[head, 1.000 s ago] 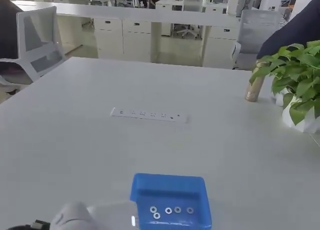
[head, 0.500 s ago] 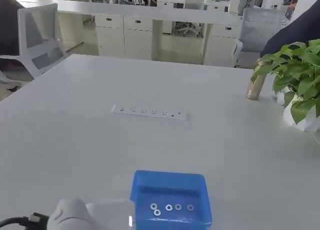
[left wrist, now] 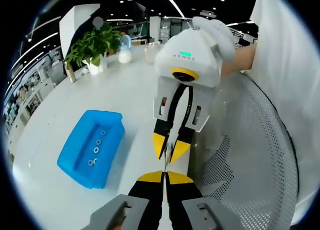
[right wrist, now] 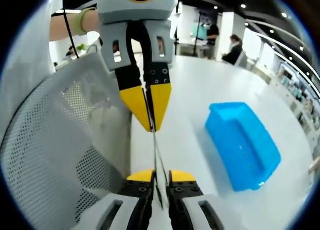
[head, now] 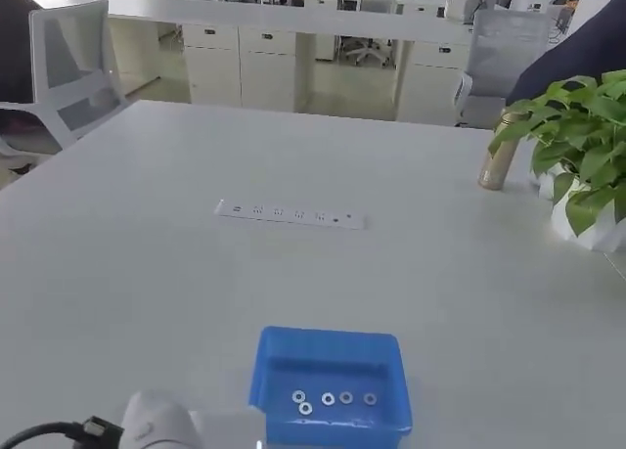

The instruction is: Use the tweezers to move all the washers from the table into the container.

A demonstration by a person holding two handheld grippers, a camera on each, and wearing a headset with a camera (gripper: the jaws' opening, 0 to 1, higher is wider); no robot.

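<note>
Right gripper and left gripper tip to tip, both clamped narrow on tweezers. Five washers inside blue container.

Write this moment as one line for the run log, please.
left gripper: shut on tweezers | right gripper: shut on the same tweezers | container: five washers inside

I'm seeing the white table carrying a blue container lower centre, power strip mid-frame, gold bottle and potted plant upper right.
</note>
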